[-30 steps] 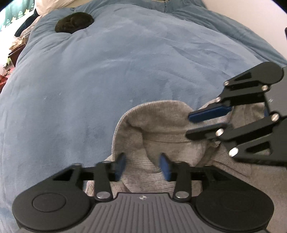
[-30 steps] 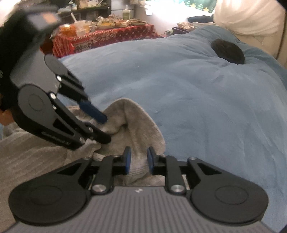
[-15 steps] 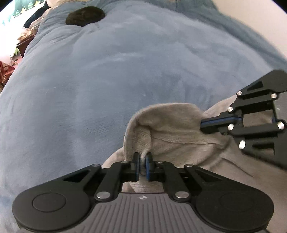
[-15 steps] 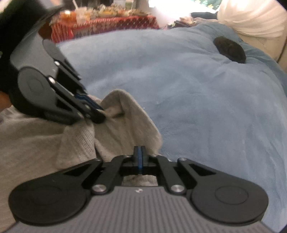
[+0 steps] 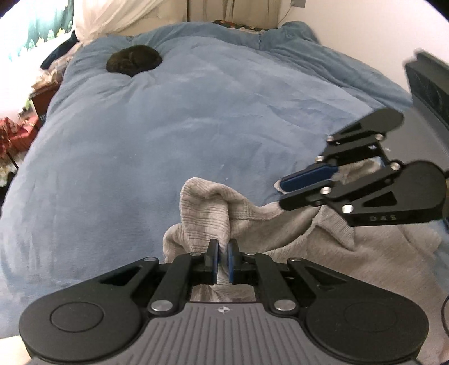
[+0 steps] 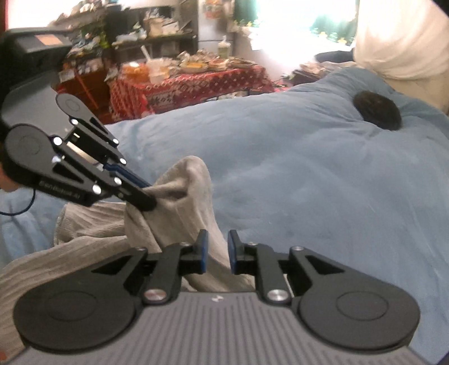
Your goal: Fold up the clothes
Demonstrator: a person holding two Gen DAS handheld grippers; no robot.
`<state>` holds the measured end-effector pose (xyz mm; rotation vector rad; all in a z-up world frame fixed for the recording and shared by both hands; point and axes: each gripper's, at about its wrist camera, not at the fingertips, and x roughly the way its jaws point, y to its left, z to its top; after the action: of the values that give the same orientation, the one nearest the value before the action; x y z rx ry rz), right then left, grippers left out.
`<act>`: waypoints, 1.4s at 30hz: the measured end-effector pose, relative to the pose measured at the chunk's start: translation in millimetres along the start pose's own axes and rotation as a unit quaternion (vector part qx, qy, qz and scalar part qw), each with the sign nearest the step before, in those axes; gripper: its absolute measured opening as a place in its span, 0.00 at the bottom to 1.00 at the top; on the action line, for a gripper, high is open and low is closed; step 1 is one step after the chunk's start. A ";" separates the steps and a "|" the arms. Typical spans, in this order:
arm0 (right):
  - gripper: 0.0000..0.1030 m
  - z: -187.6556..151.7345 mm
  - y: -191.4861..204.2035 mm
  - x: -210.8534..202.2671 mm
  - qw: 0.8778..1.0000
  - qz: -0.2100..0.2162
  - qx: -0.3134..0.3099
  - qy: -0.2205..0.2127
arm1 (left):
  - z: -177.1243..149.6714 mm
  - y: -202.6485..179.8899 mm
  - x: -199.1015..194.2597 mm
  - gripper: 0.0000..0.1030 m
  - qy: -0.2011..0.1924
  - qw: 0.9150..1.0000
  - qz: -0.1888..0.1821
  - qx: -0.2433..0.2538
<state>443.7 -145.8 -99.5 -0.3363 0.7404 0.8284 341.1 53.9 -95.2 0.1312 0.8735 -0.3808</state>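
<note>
Blue duvet [image 5: 157, 134]; grey sweater [image 5: 207, 207] unfolded. Left gripper [image 5: 222, 259] pinches its edge; right gripper [image 6: 215, 251], cloth between jaws, opening. Folding barely begun.

Left gripper [image 5: 222, 261], right gripper [image 6: 215, 251]: black linkages, blue pads, silver screws, ribbed grey bodies.

We see a wide bed covered by a plush blue comforter [image 5: 174, 118], with a small dark rounded heap [image 5: 134, 59] near its far end. Cream curtains [image 6: 398, 36] hang by a bright window [image 6: 294, 19]. Beyond stands a table under a red patterned cloth [image 6: 190, 89], crowded with food containers, before cluttered shelves [image 6: 151, 31].
</note>
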 end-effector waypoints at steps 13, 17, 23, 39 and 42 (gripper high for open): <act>0.04 23.4 8.7 23.0 1.000 -0.016 -0.007 0.024 | -16.7 -0.6 -14.4 0.07 -0.007 1.000 0.016 0.011; 0.06 23.4 11.4 26.7 0.999 -0.036 -0.022 0.026 | -18.1 3.3 -18.5 0.04 -0.004 1.000 0.013 -0.010; 0.22 17.6 3.9 -1.4 0.999 -0.046 -0.017 0.014 | -15.9 4.1 -34.9 0.01 -0.017 0.999 0.016 -0.034; 0.32 -70.6 -74.4 -100.4 0.980 -0.180 0.046 0.070 | -24.1 11.3 -23.1 0.06 0.009 0.999 0.038 -0.037; 0.32 -80.8 -69.6 -98.4 0.981 -0.179 0.031 0.070 | -26.3 10.6 -22.6 0.08 0.014 0.999 0.041 -0.033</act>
<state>415.7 -287.6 -87.2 -0.4606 0.8054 0.4438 313.0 76.8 -95.2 0.1121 0.9043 -0.2741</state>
